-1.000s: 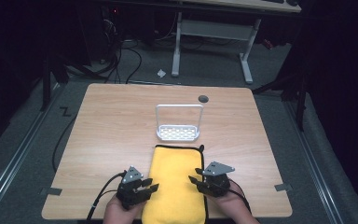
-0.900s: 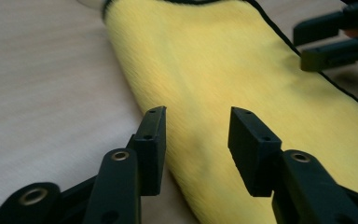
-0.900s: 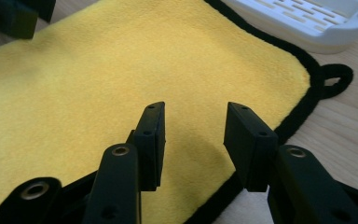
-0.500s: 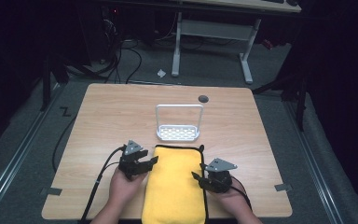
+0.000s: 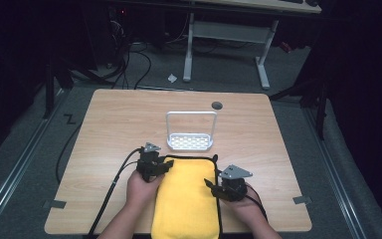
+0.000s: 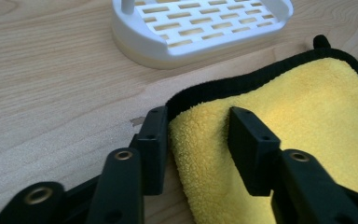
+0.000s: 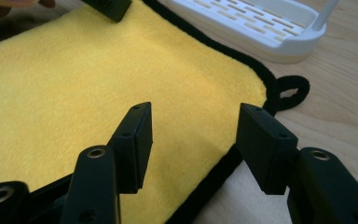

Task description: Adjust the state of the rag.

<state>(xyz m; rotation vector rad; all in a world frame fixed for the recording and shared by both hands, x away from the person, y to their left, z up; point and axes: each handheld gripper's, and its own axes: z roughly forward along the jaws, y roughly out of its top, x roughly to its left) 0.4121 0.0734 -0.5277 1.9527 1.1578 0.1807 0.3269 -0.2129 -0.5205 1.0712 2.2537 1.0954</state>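
A yellow towel [image 5: 186,199] with black trim lies flat at the table's near edge. My left gripper [image 5: 165,164] sits at its far left corner. In the left gripper view the jaws [image 6: 198,123] straddle that corner of the towel [image 6: 284,102], one outside the black edge and one on the plush. They have just been closing and still stand apart. My right gripper [image 5: 210,185] is at the towel's right edge. Its jaws [image 7: 196,126] hang over the trim of the towel [image 7: 74,79]; they have just been opening and press on nothing.
A white slotted basket [image 5: 190,142] with a hoop handle stands just beyond the towel, close to the left gripper [image 6: 200,28]. A dark round hole [image 5: 217,105] is near the table's far edge. The towel's hanging loop [image 7: 291,91] lies by its far right corner.
My left gripper has moved away from the person along the towel's left edge to its far corner. The right gripper has stayed by the right edge.
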